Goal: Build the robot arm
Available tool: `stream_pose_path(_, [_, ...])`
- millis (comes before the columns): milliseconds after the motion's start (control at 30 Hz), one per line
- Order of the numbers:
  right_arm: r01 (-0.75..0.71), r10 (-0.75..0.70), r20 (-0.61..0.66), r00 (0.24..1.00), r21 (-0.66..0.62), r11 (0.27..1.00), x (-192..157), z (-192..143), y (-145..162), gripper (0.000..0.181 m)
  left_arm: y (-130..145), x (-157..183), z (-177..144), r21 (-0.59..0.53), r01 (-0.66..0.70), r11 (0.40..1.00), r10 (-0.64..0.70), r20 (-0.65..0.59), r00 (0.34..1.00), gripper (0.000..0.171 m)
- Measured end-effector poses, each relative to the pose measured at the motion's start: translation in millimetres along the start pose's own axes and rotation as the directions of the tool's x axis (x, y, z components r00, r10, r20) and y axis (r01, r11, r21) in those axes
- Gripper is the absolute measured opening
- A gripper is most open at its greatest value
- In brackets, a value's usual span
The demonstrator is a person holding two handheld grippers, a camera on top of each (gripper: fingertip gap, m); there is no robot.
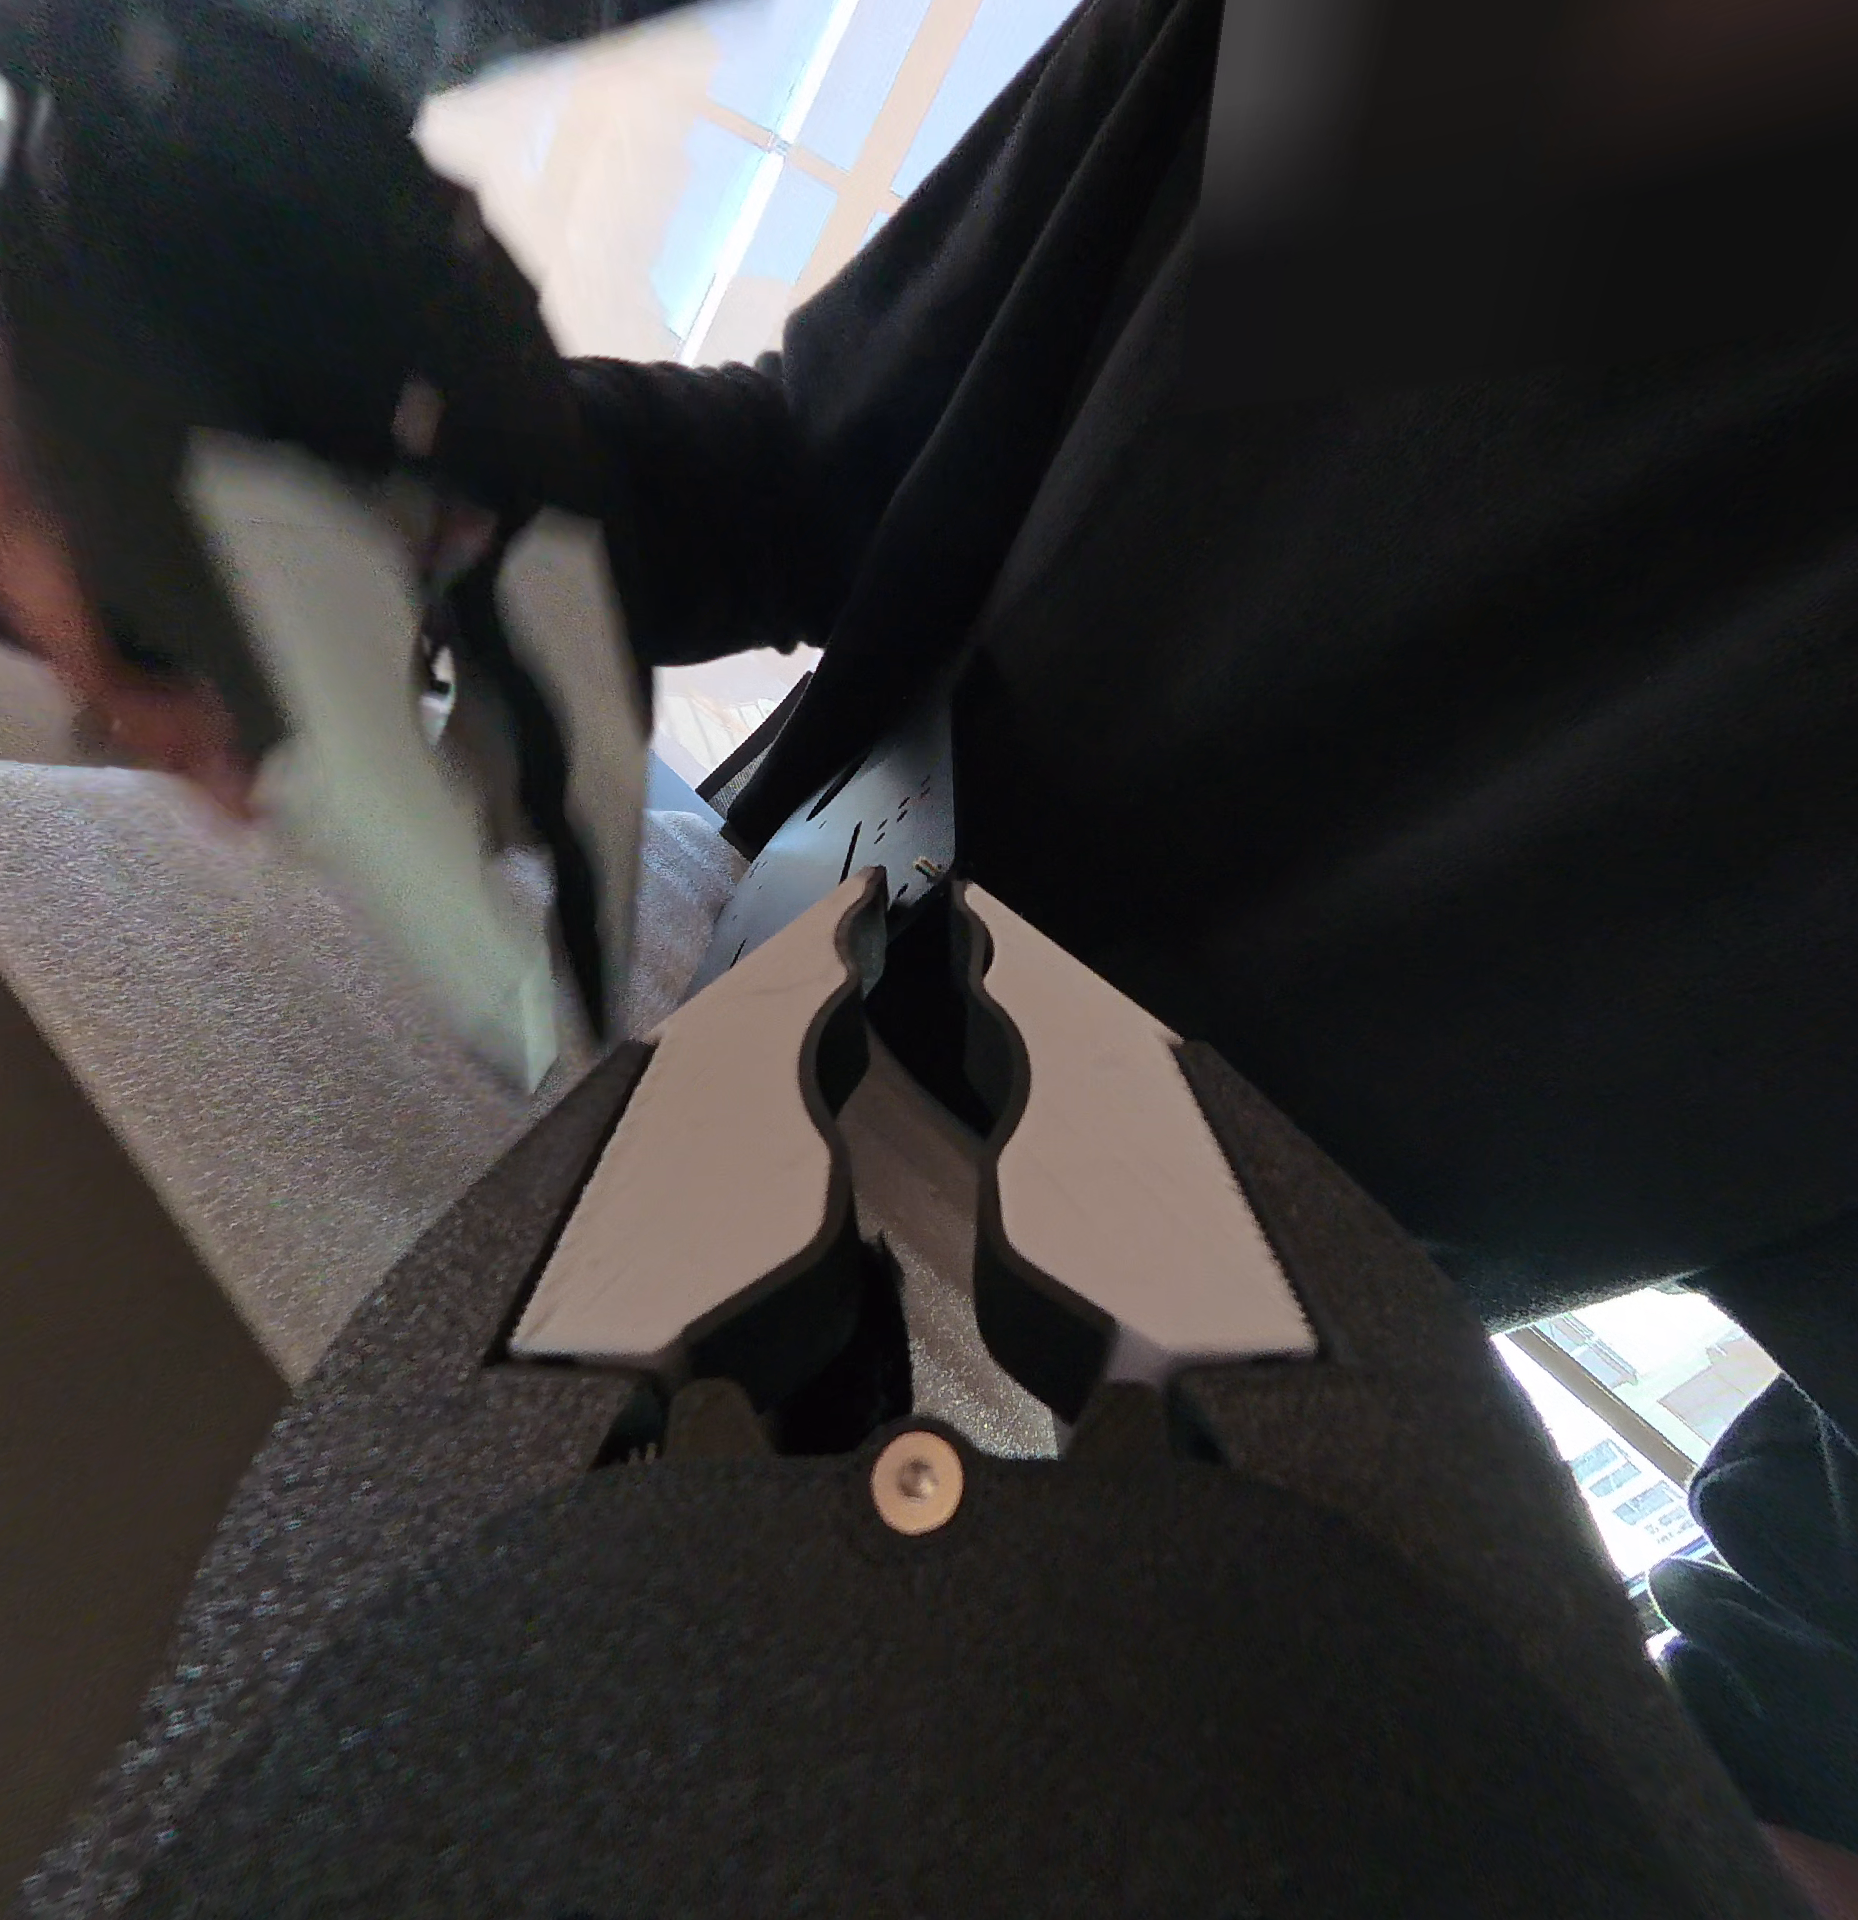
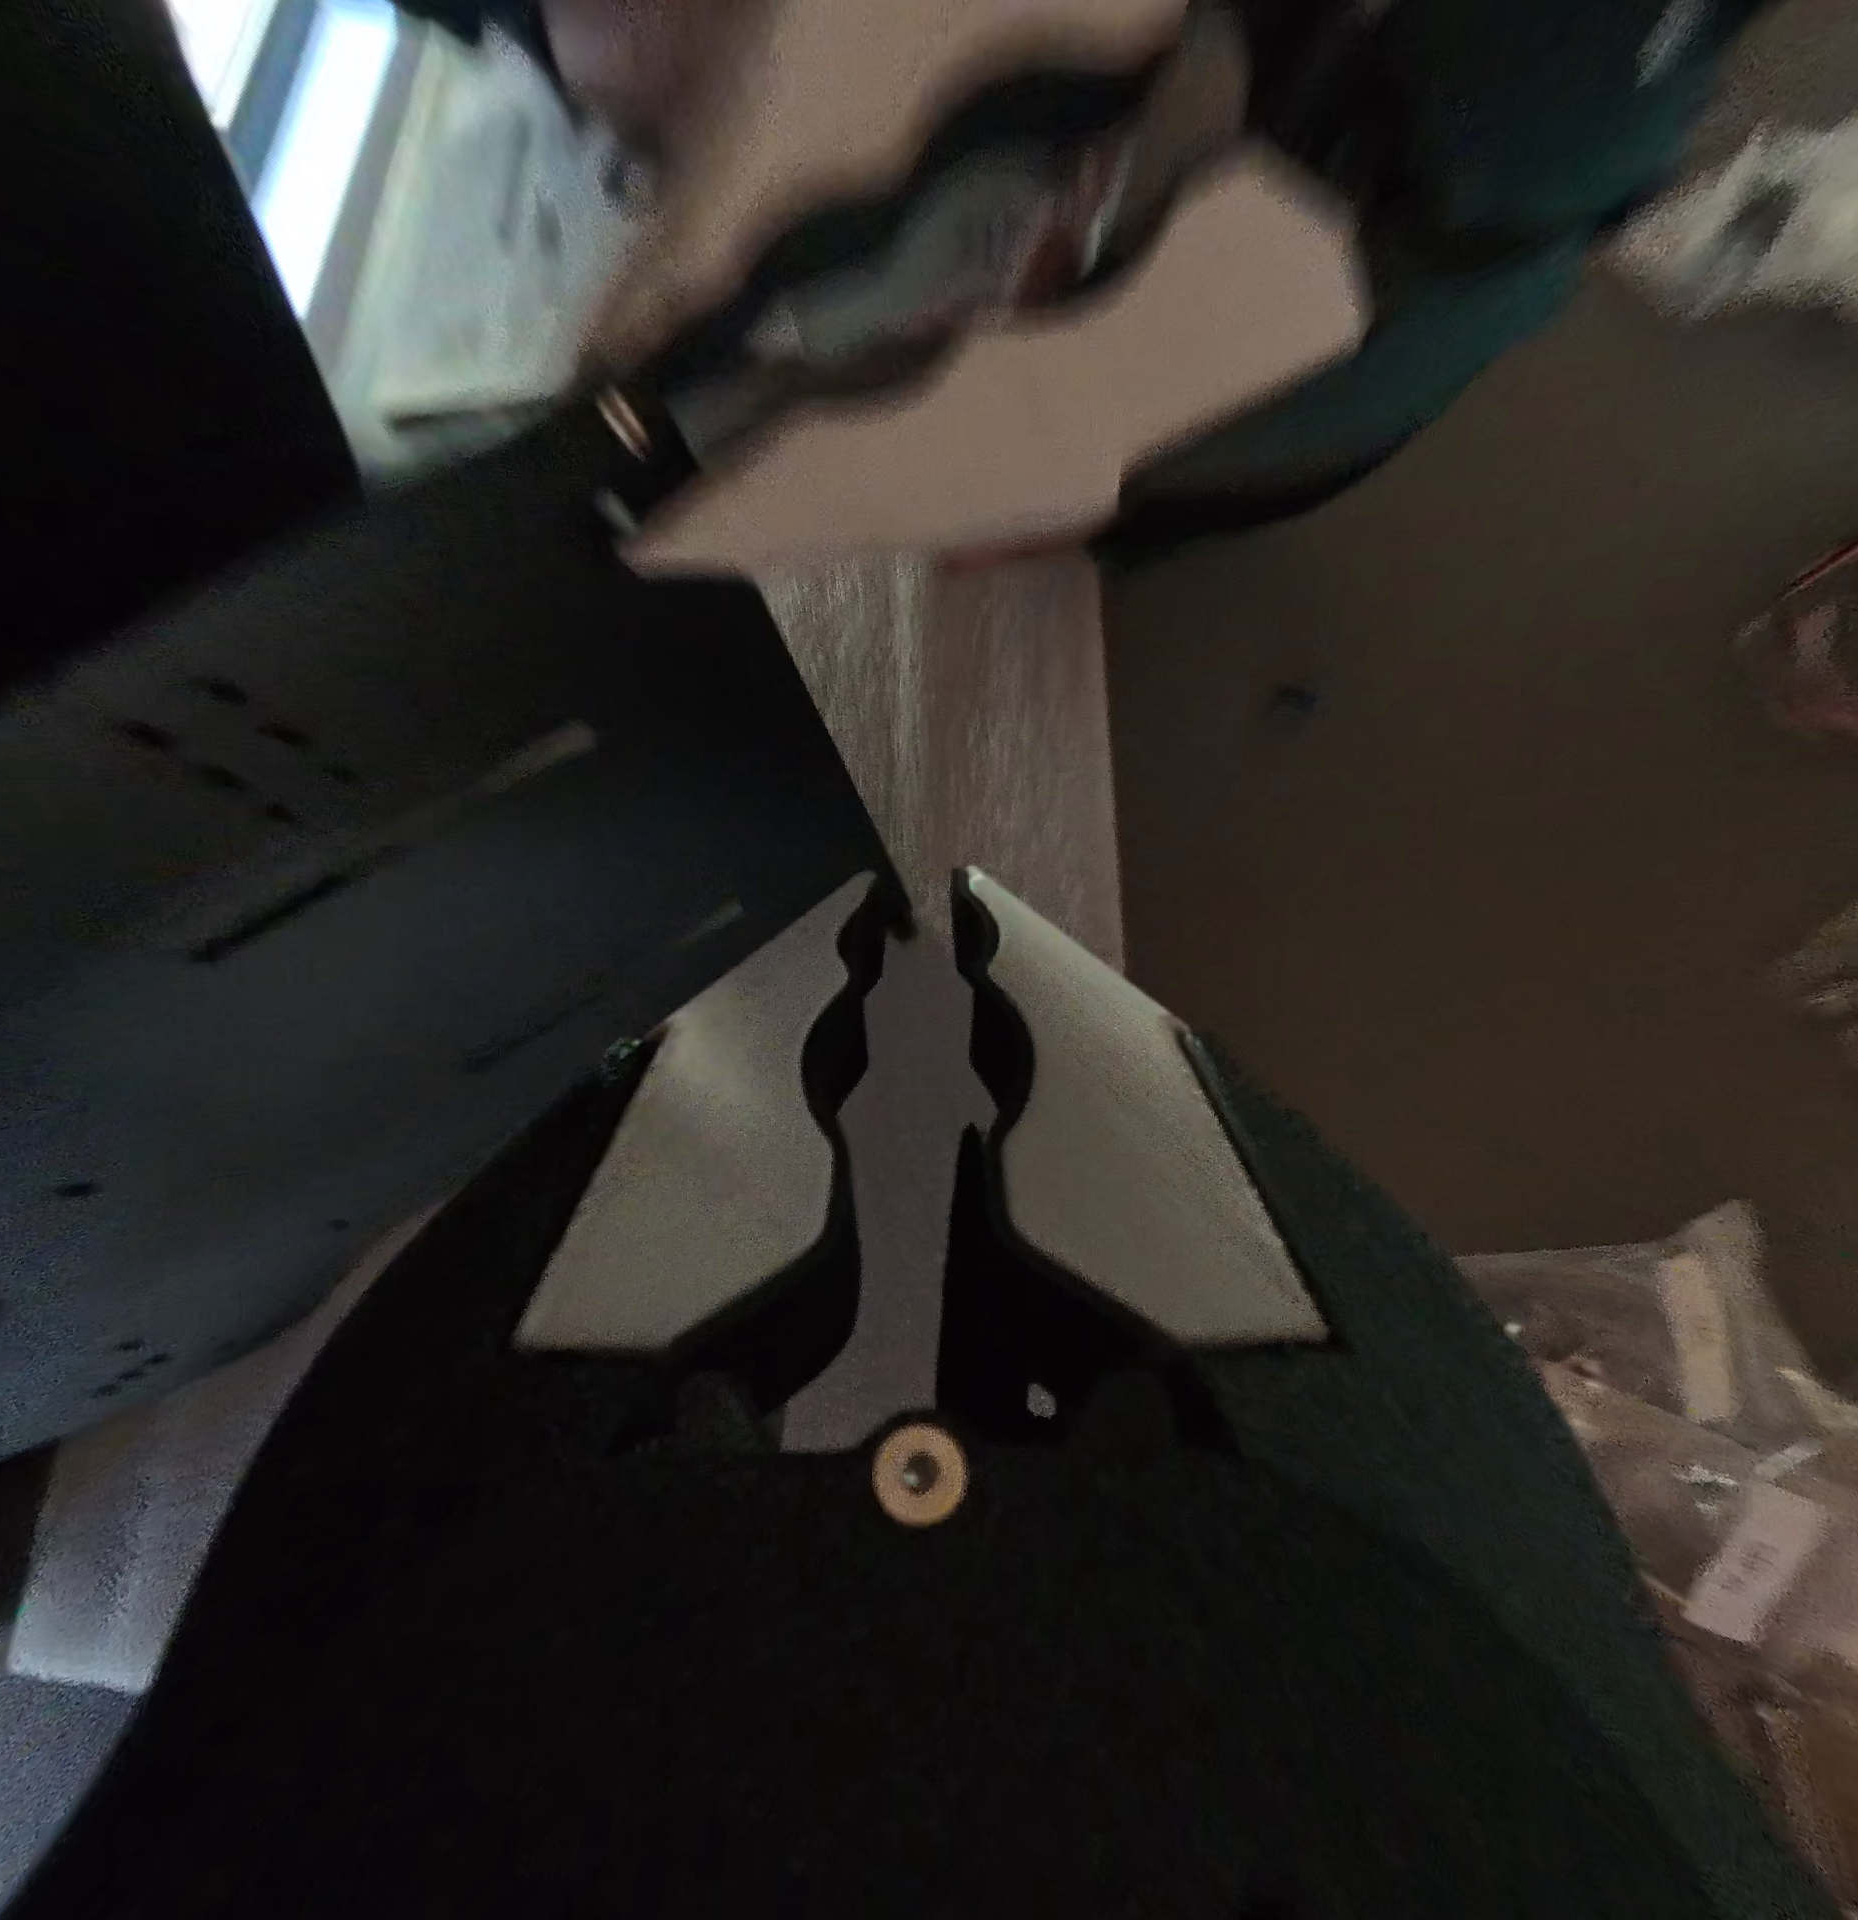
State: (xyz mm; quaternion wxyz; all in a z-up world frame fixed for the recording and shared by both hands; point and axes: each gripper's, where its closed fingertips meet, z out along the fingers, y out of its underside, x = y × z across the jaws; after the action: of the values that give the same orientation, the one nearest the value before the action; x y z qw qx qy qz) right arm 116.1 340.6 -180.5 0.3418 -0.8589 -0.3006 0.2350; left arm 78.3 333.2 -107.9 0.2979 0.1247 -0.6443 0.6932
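edgewise, grey slotted metal plate [image 1: 883,821] between left gripper [image 1: 920,883] jaws

Dim, backlit by bright windows [image 1: 759,197]; heavy motion blur, wide-angle edge distortion

Right gripper [image 1: 405,665] smears across the left wrist view, fingers [image 1: 343,727] streaked, gap unreadable. In the right wrist view the left gripper [image 2: 956,343] is just as blurred, its top cut off by the edge. Grey perforated plate [image 2: 281,883] runs off the left edge. Clear plastic bags [image 2: 1683,1507], lower right, too soft to read.
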Motion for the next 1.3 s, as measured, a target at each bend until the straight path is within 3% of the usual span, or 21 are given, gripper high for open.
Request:
stream_pose_path(100, [0.037, -0.032, -0.034, 0.999, 0.166, 0.985, -11.7, -30.7, -42.1, 0.009, 0.0, 0.0, -0.1, 0.001, 0.001, 1.0, -0.001, 0.0, 1.0, 0.01])
stream_pose_path(167, [0.052, -0.041, -0.067, 0.997, 0.176, 0.983, -14.5, -39.8, -49.2, 0.009, 0.8, 1.0, 0.0, -0.004, -0.003, 1.0, 0.003, -0.001, 1.0, 0.01])
stream_pose_path(300, [-0.093, 0.098, -0.138, 0.986, 0.039, 0.995, 3.0, -33.8, -5.1, 0.011, 2.0, 2.3, 0.0, -0.01, -0.008, 1.0, 0.008, -0.001, 1.0, 0.01])
stream_pose_path(400, [-0.254, 0.255, -0.096, 0.962, 0.023, 0.967, 4.3, -9.9, 19.9, 0.019, 1.6, 1.6, -0.2, -0.007, -0.002, 1.0, 0.002, -0.004, 1.0, 0.01])
stream_pose_path(600, [-0.267, 0.28, -0.121, 0.952, 0.117, 0.957, 9.5, -5.2, 9.4, 0.018, 2.3, 2.5, -0.3, -0.002, 0.006, 1.0, -0.006, -0.016, 1.0, 0.01])
stream_pose_path(767, [-0.137, 0.172, -0.326, 0.93, 0.127, 0.982, 61.0, 1.7, -3.3, 0.014, 3.8, 4.0, -0.4, -0.006, 0.01, 1.0, -0.01, -0.028, 1.0, 0.01])
stream_pose_path(867, [-0.109, 0.13, -0.236, 0.963, 0.098, 0.989, 72.2, 25.8, -19.4, 0.016, 3.7, 4.2, -0.3, -0.006, 0.005, 1.0, -0.005, -0.025, 1.0, 0.01])
stream_pose_path(1033, [-0.013, 0.01, -0.199, 0.98, -0.014, 1.0, 88.3, 54.5, -17.5, 0.017, 4.8, 5.4, -0.4, -0.01, -0.002, 1.0, 0.002, -0.024, 1.0, 0.01])
stream_pose_path(1300, [0.021, -0.032, -0.15, 0.988, -0.074, 0.997, 92.5, 63.4, -12.0, 0.016, 5.7, 6.3, -0.5, -0.014, 0.001, 1.0, -0.002, -0.03, 1.0, 0.01])
